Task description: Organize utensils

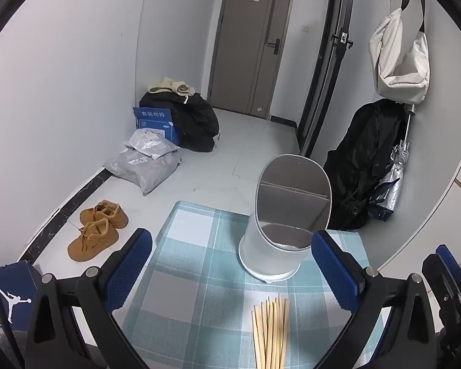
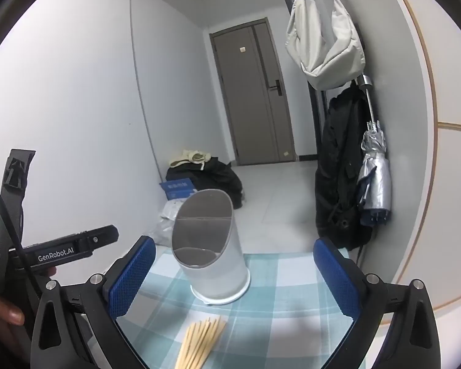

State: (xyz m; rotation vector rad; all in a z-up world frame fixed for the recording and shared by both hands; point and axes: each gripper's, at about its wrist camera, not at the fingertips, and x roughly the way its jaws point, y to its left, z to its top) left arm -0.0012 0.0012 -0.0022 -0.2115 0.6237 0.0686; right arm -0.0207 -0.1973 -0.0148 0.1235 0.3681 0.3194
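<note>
A bundle of several wooden chopsticks lies on the blue checked tablecloth, near its front edge. Behind it stands a white utensil holder with a slanted grey-lined opening; it looks empty. My left gripper is open and empty, above the cloth, with the chopsticks between and below its fingers. In the right wrist view the chopsticks and the holder lie ahead of my right gripper, which is open and empty. The left gripper's body shows at the left there.
Brown shoes, grey parcels, a blue box and a black bag lie on the floor to the left. A black coat, a silver umbrella and a white bag hang on the right wall. A door stands behind.
</note>
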